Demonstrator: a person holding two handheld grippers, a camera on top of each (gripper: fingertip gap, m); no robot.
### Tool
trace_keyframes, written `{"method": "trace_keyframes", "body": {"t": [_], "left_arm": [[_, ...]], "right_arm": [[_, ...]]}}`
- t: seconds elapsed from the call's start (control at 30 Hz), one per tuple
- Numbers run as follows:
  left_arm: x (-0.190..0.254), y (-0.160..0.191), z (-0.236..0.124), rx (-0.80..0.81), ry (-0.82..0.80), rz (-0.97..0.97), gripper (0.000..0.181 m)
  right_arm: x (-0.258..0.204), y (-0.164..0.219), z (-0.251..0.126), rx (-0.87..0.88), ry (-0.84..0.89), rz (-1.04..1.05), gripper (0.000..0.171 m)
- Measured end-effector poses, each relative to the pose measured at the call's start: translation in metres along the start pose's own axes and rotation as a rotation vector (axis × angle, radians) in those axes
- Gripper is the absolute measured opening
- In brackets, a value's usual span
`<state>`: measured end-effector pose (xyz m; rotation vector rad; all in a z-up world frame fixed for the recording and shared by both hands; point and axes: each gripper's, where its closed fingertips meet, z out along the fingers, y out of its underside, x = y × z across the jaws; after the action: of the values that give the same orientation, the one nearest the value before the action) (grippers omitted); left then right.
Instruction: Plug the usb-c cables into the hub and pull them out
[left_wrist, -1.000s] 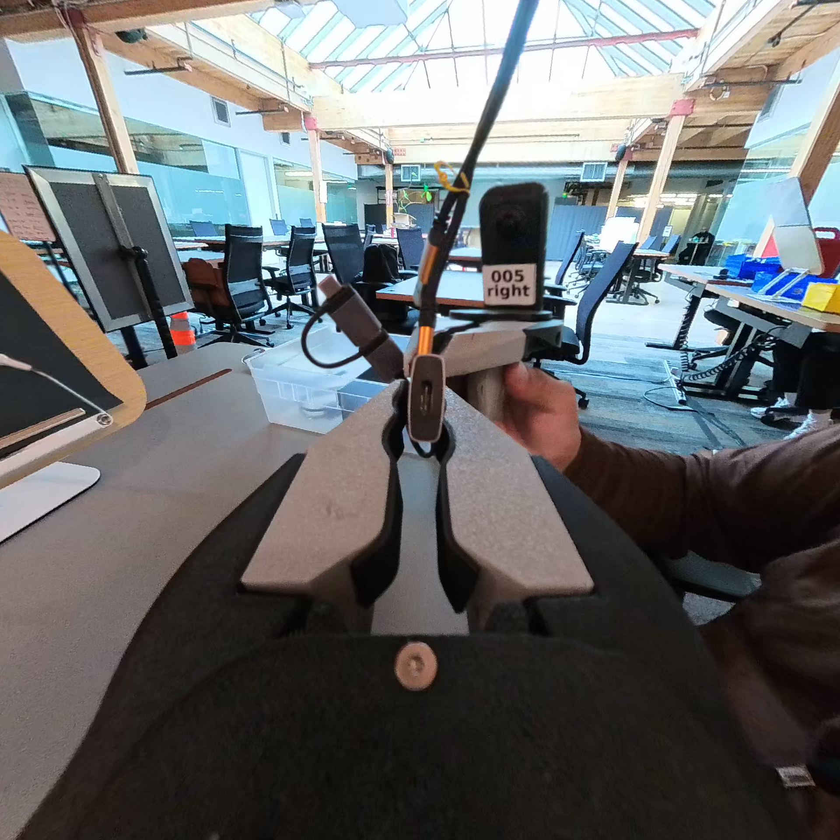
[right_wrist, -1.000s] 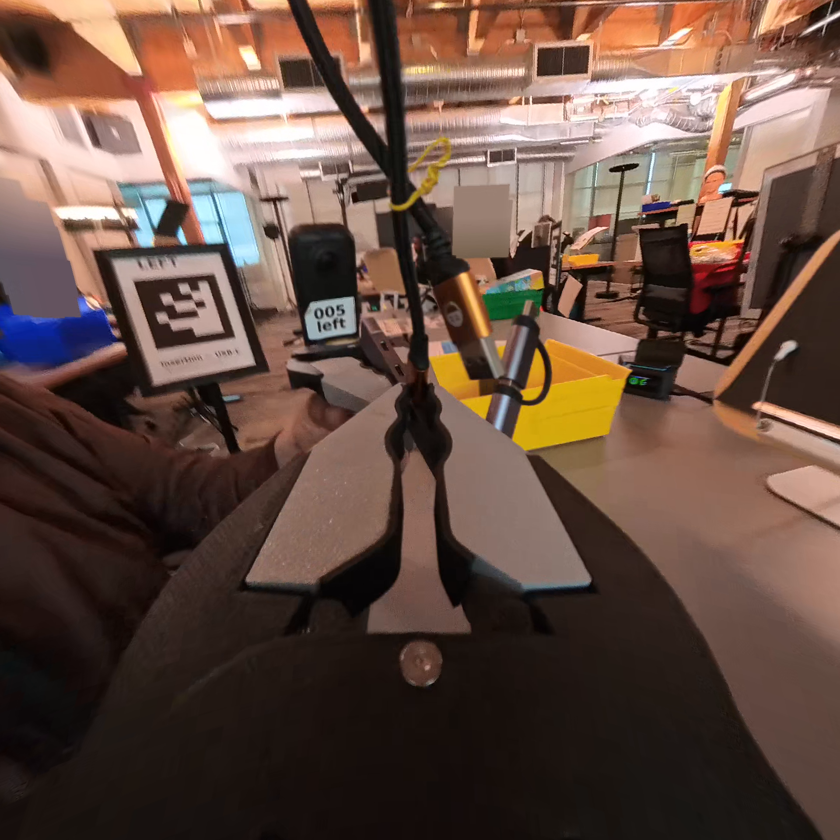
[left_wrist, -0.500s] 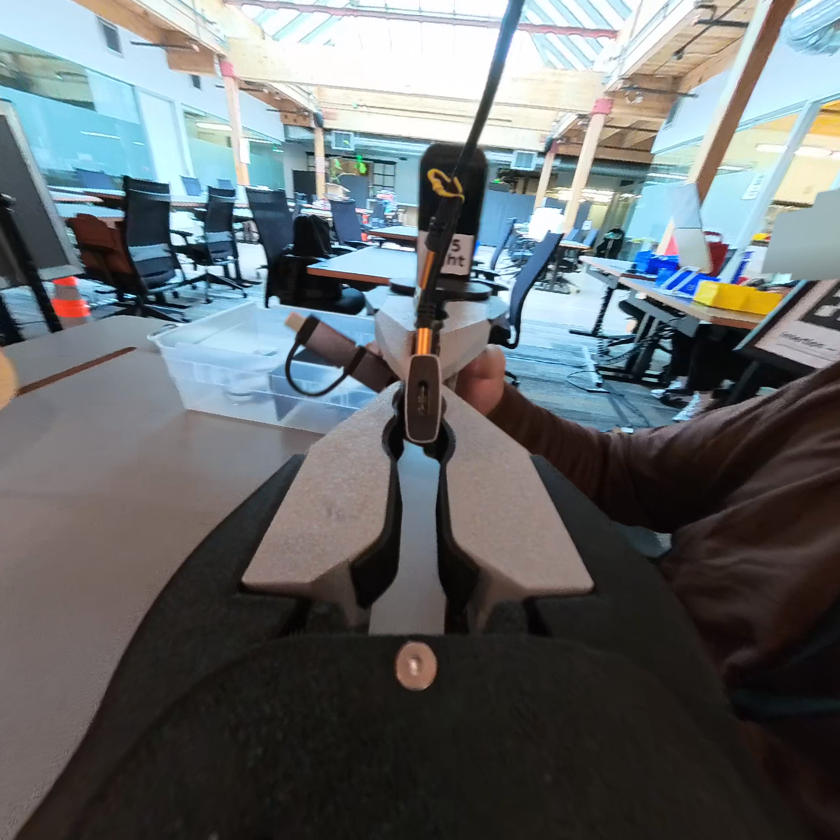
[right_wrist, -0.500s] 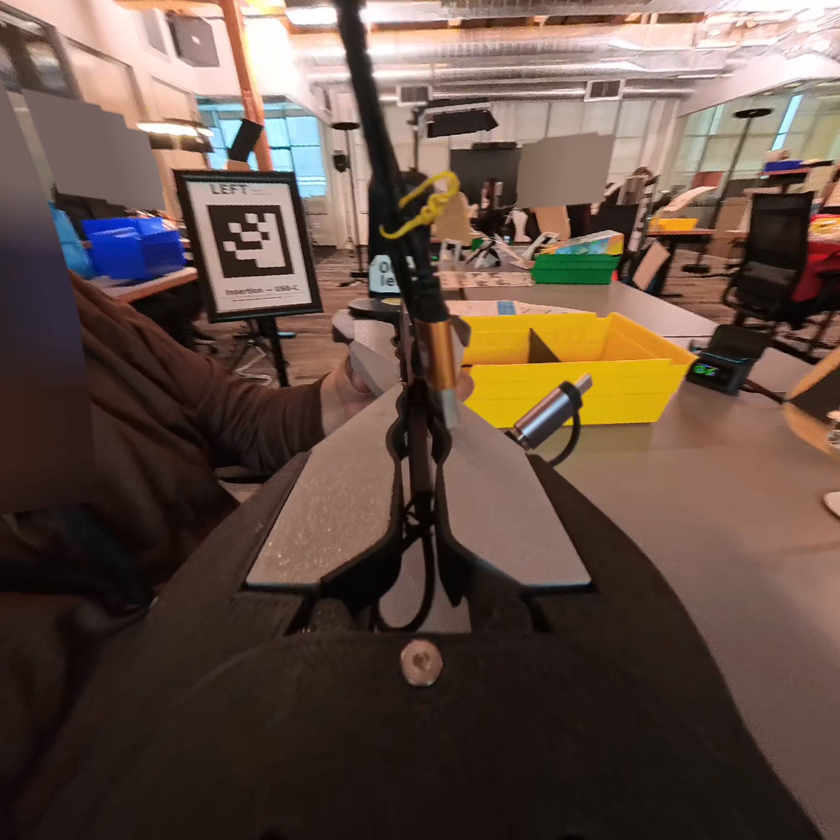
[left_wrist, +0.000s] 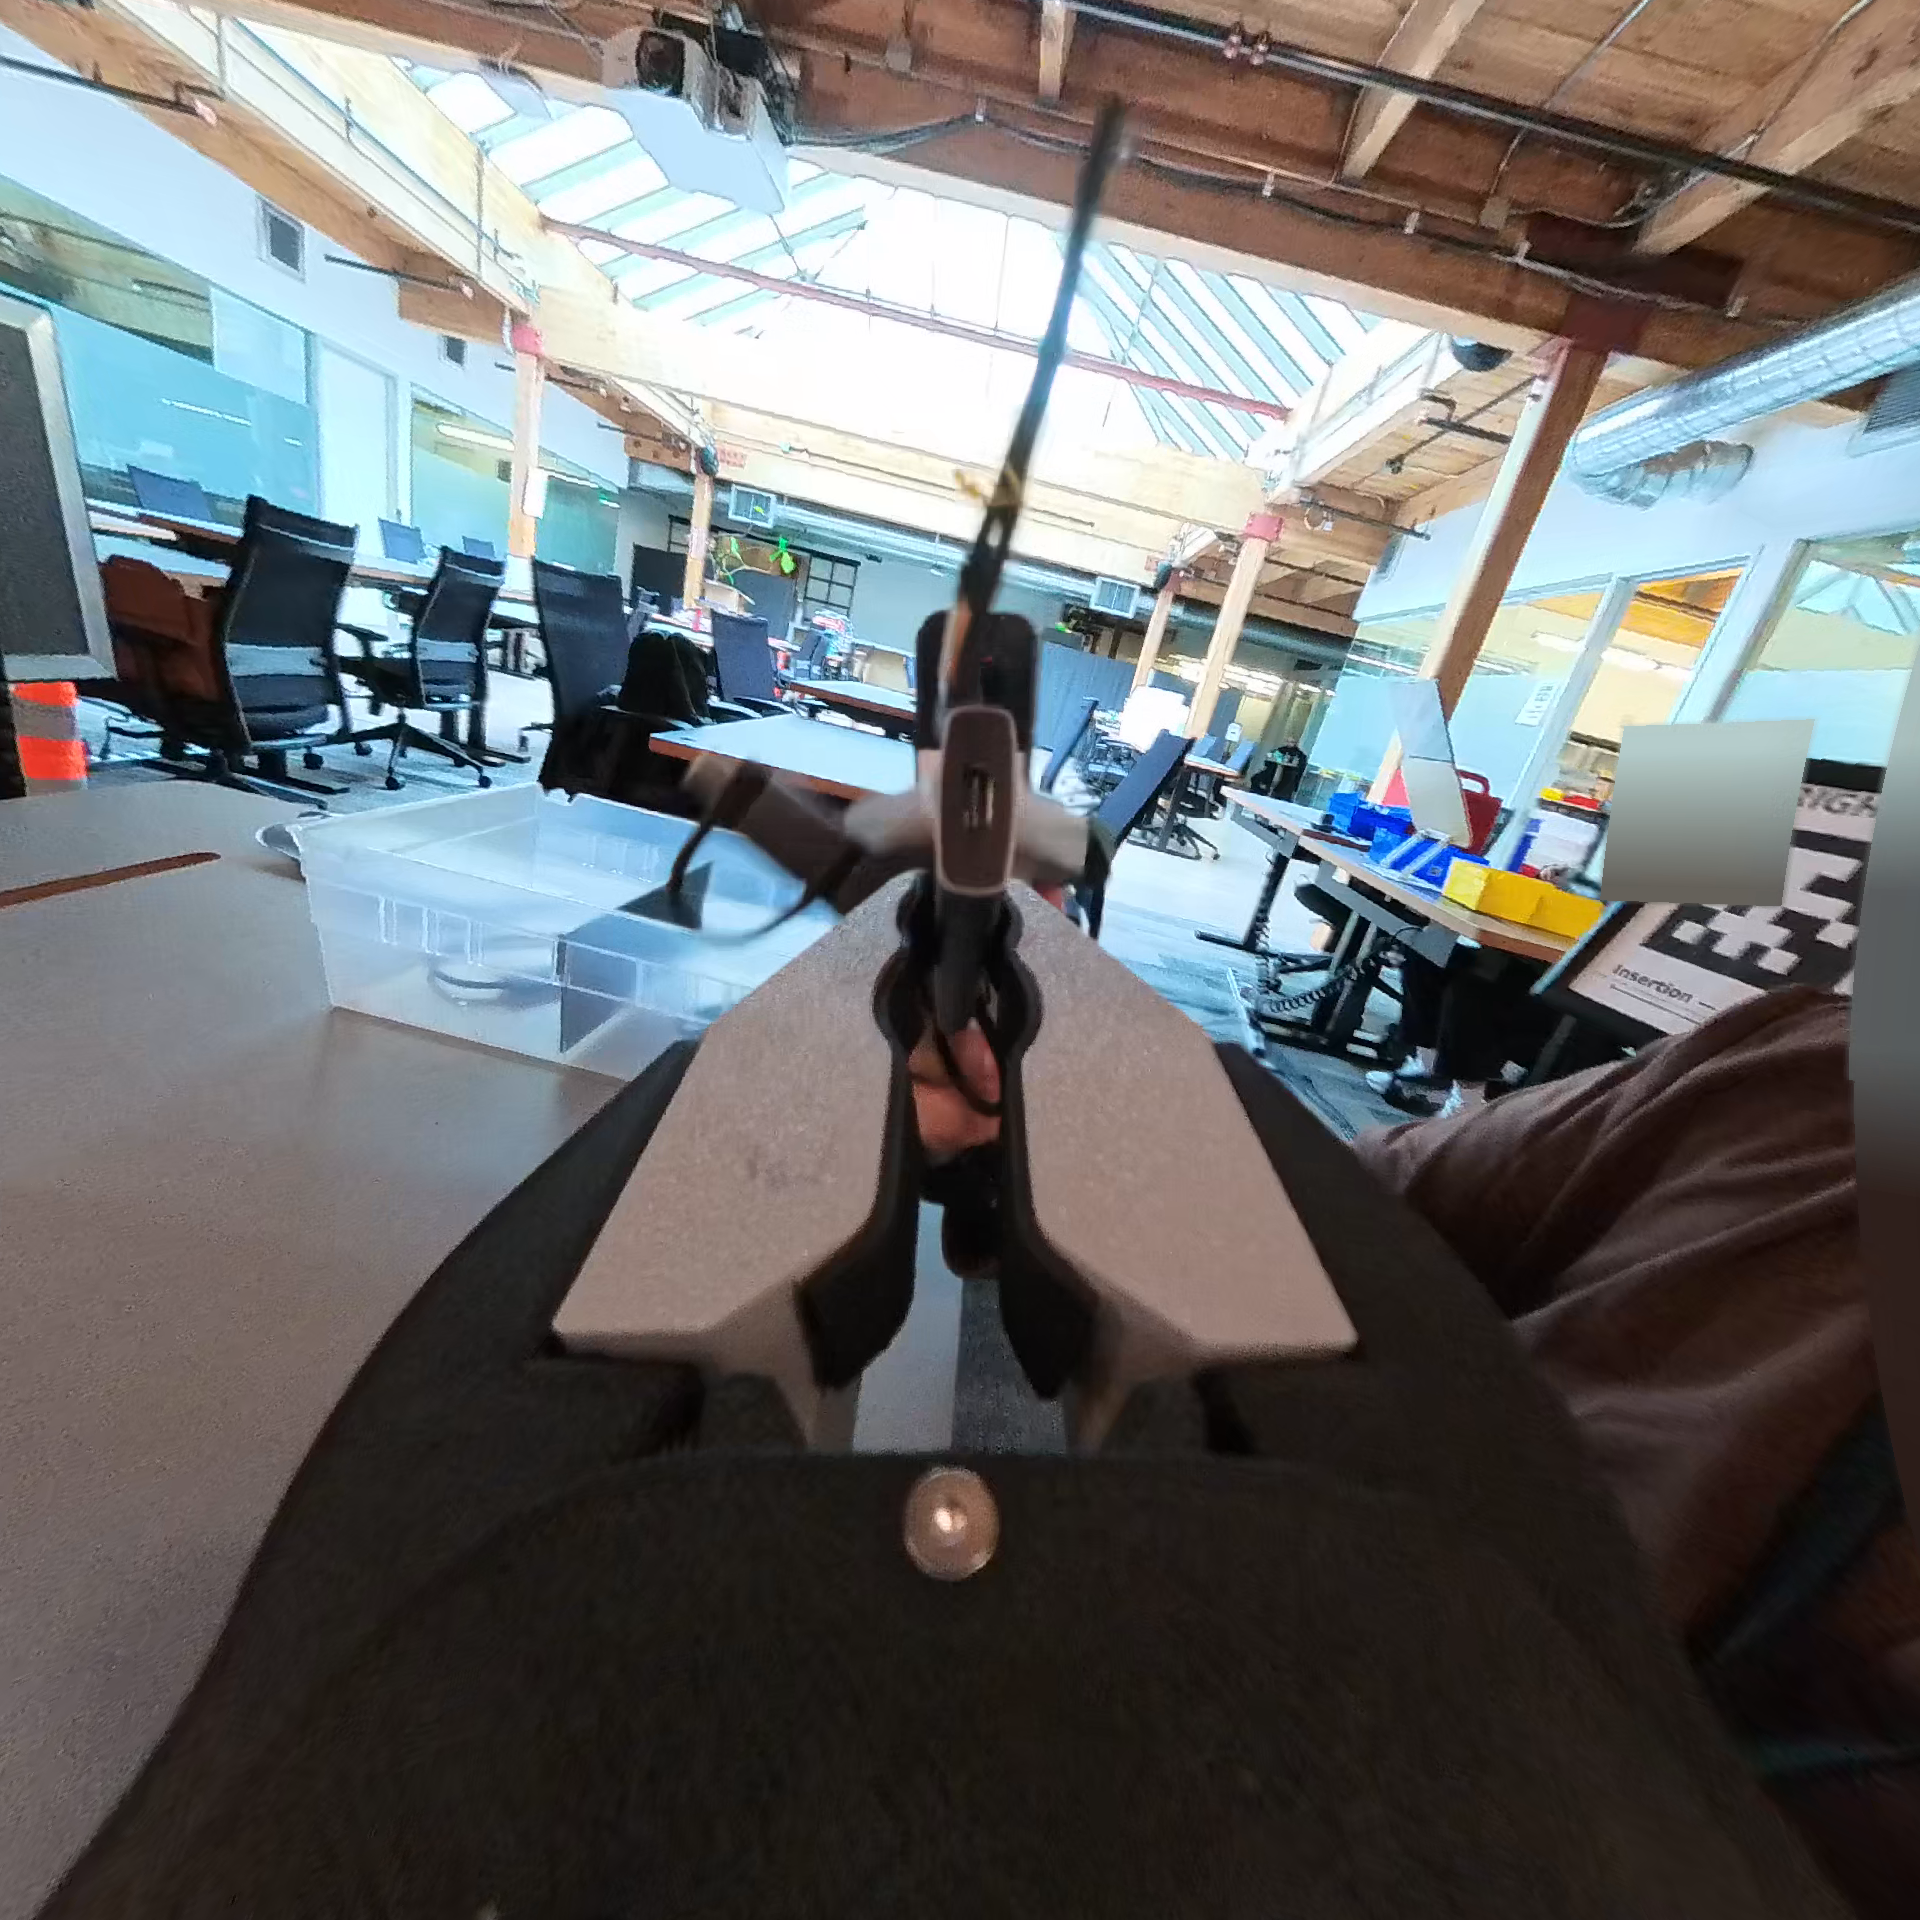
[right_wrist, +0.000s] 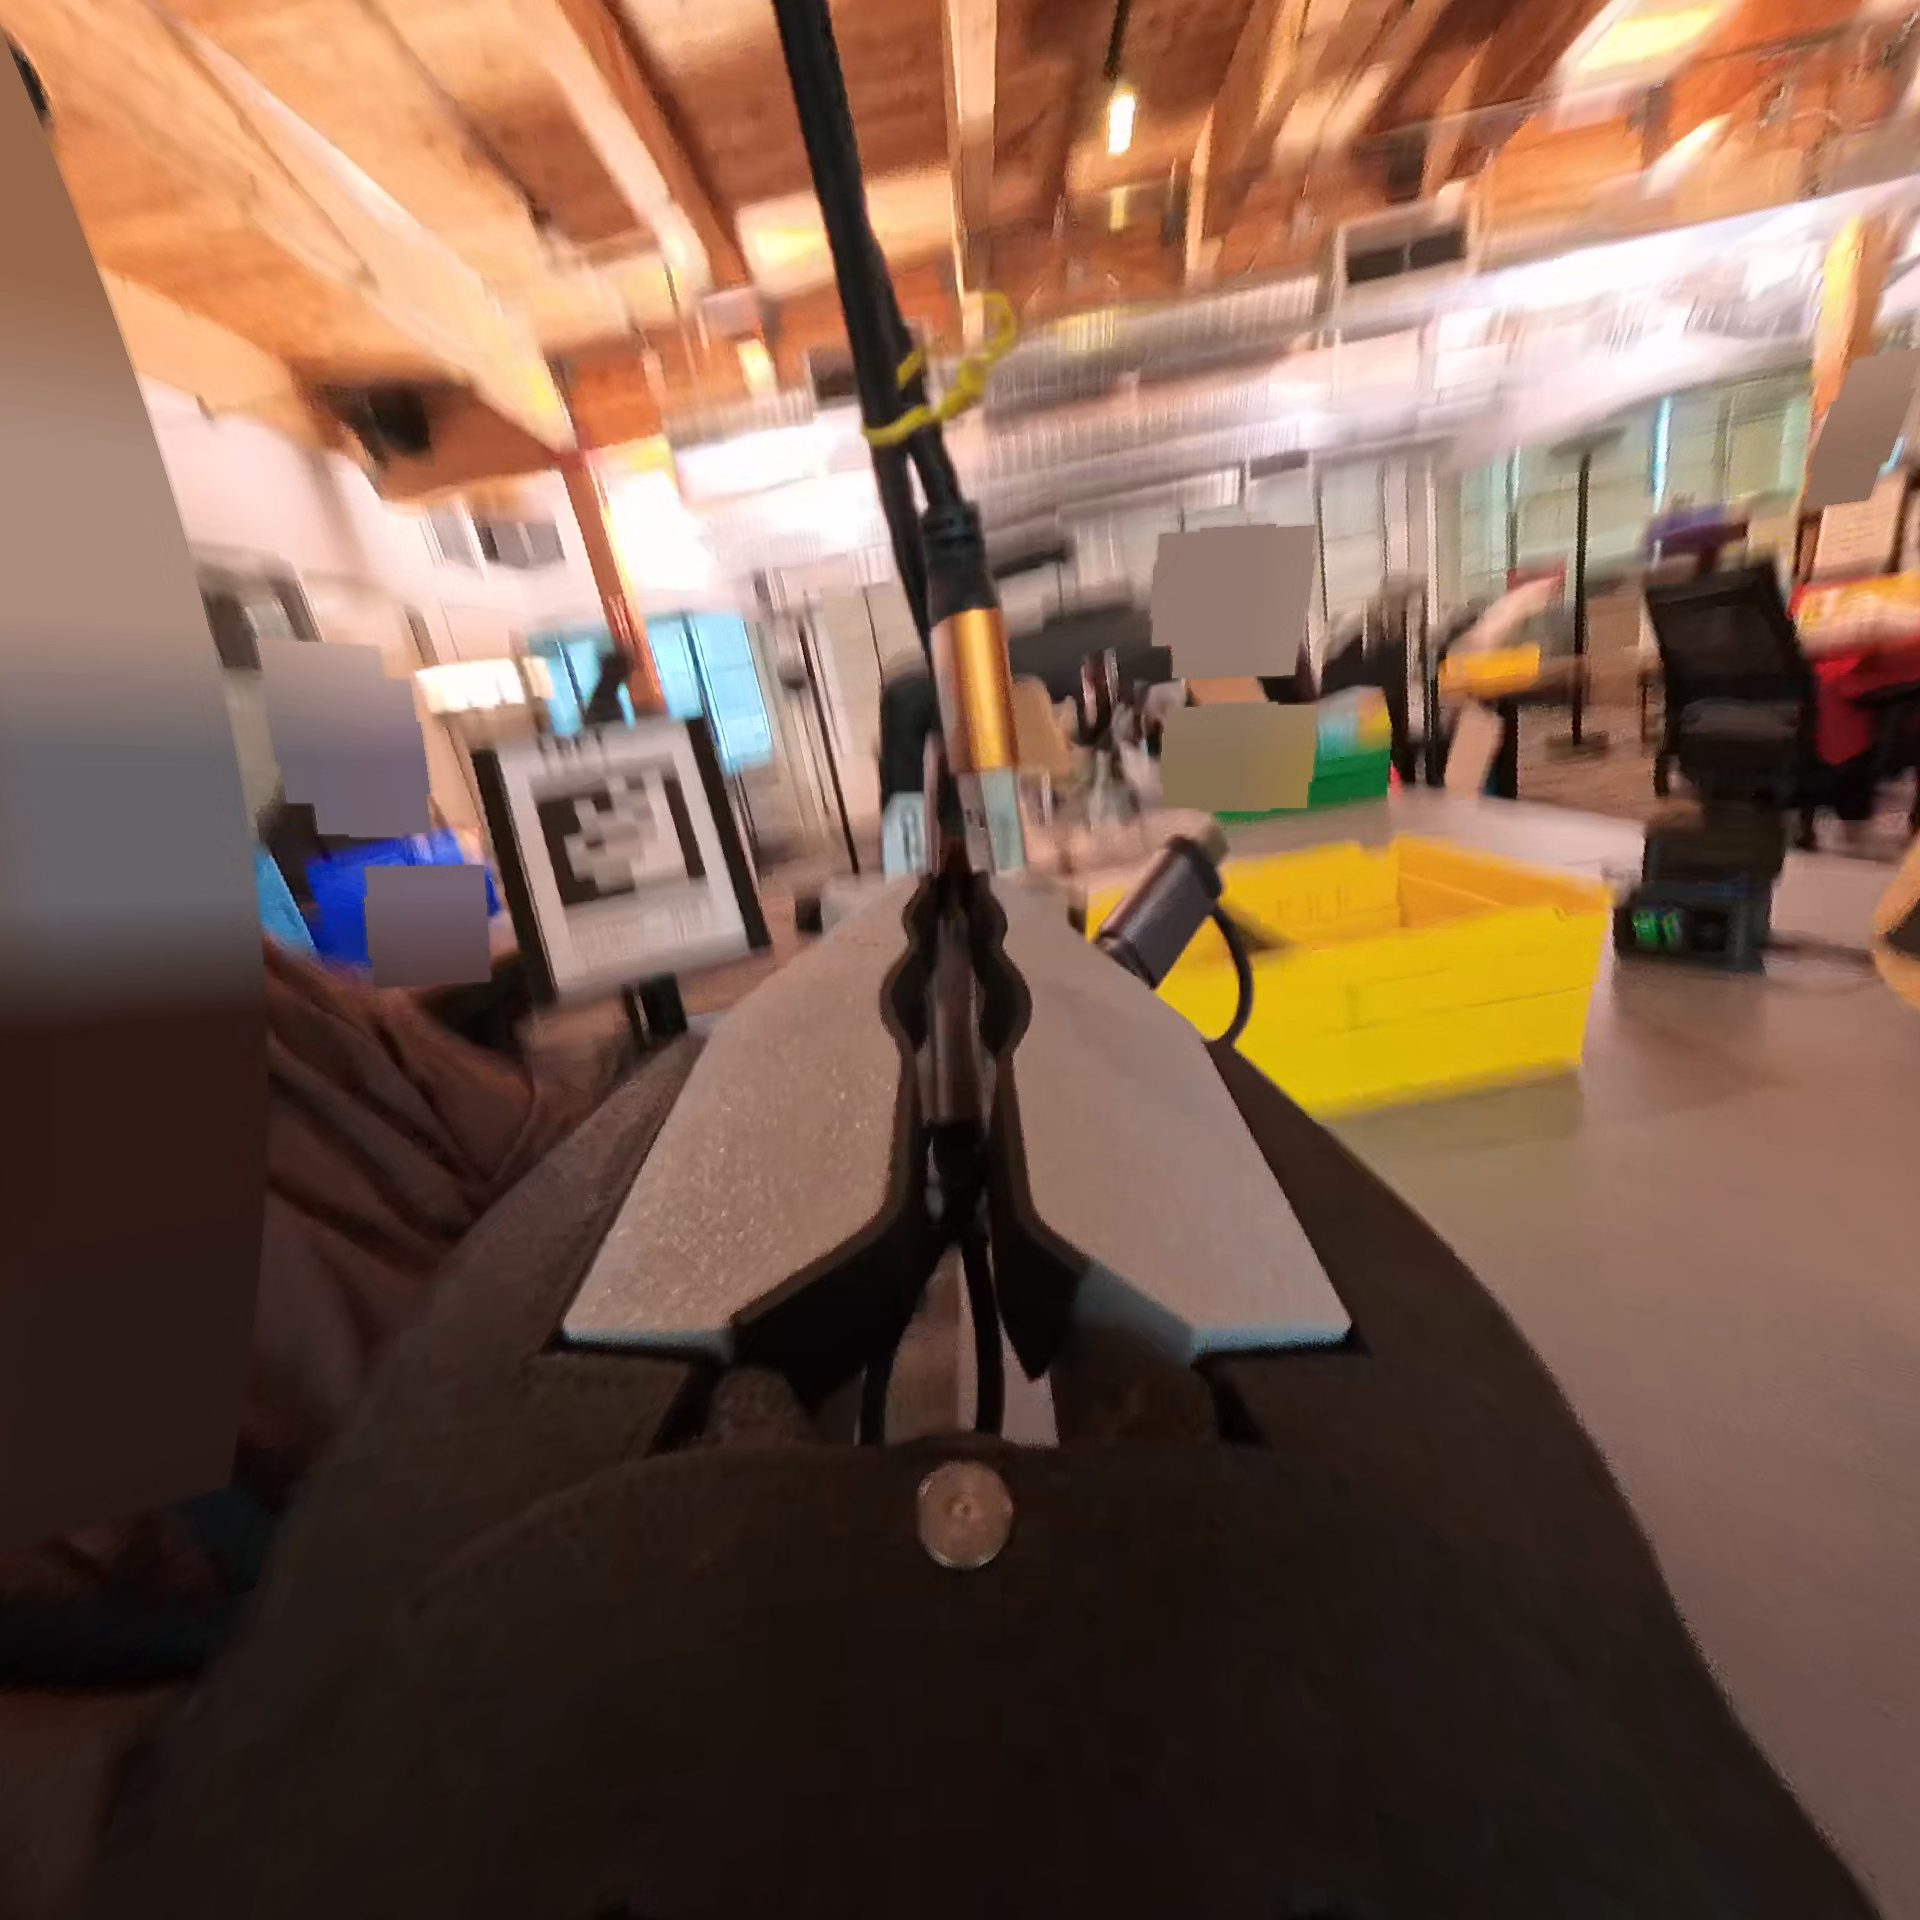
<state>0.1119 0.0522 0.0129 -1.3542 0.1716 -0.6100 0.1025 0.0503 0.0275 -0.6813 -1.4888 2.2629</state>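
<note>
The left claw (left_wrist: 961, 961), clamping the hub (left_wrist: 975, 821), is facing the right claw (right_wrist: 956, 935), pinching the cable (right_wrist: 971, 696) upright above it.

Open-plan office. Timber beams (left_wrist: 1351, 62) and skylight (left_wrist: 935, 260) across top of frame, daylight strong. Black chairs (left_wrist: 281, 634) and desks mid-left. Grey table (left_wrist: 156, 1091) lower left w/ clear bin (left_wrist: 468, 904). Yellow bin (right_wrist: 1455, 966) centre-right, right view; that view blurred.
</note>
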Motion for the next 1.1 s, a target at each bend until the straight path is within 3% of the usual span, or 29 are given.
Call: {"method": "trace_keyframes", "body": {"t": [0.03, 0.1, 0.27, 0.47, 0.67, 0.83, 1.1], "left_arm": [[0.003, 0.006, 0.001, -0.031, 0.021, -0.006, 0.007], [0.005, 0.023, 0.006, -0.076, 0.016, -0.015, 0.008], [0.001, 0.042, 0.020, -0.166, -0.022, 0.065, 0.008], [-0.002, 0.031, 0.012, -0.169, -0.058, 0.150, 0.007], [-0.012, 0.016, 0.000, -0.119, -0.064, 0.112, 0.006], [-0.016, 0.009, -0.002, -0.100, -0.058, 0.093, 0.006], [-0.013, 0.023, 0.006, -0.154, -0.065, 0.176, 0.006]], "right_arm": [[0.002, -0.024, -0.010, 0.149, -0.012, 0.063, 0.003], [0.011, -0.053, -0.030, 0.255, -0.030, 0.134, 0.003], [0.014, -0.029, -0.026, 0.027, 0.066, 0.012, 0.003], [0.024, -0.025, -0.039, -0.220, 0.223, -0.141, 0.003], [0.071, -0.056, -0.141, -0.426, 0.672, -0.265, 0.002], [0.101, -0.043, -0.249, -0.713, 1.061, -0.207, 0.003], [0.133, 0.013, -0.339, -1.022, 1.304, 0.057, 0.002]]}}
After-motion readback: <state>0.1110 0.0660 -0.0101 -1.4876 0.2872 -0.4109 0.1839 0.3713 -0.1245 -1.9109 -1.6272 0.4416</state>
